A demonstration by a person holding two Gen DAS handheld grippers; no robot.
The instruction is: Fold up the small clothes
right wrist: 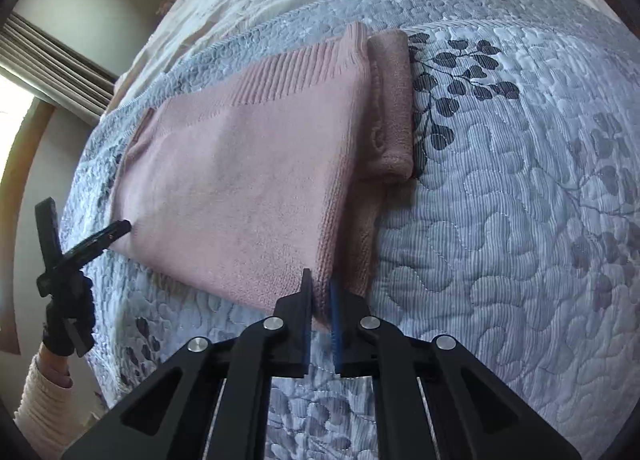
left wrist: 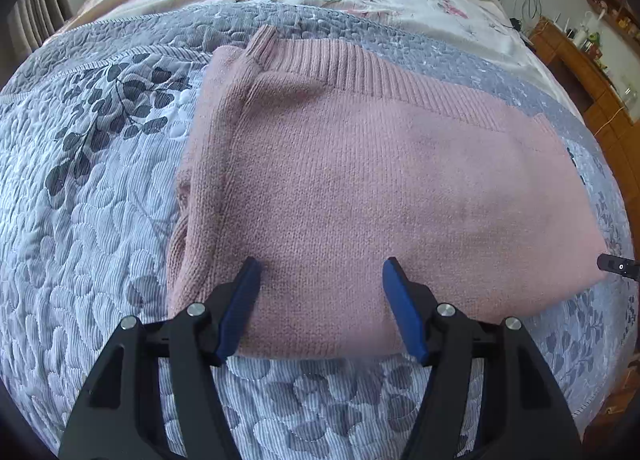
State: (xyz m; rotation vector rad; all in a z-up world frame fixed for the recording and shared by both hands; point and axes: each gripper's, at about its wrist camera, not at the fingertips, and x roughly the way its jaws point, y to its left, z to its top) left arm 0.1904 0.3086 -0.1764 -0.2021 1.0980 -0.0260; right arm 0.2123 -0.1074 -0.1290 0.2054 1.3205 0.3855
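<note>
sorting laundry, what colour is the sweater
Dusty pink knit sweater, clearest in the left wrist view.

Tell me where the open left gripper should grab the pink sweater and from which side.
Take the pink sweater by its near folded edge, left gripper coming in low from the near side. That edge is thick, straight and raised off the quilt, and the open jaws already straddle it.

Quilted bed (left wrist: 100,240), wooden sideboard (left wrist: 580,72) — perhaps curtains (right wrist: 52,56).
</note>
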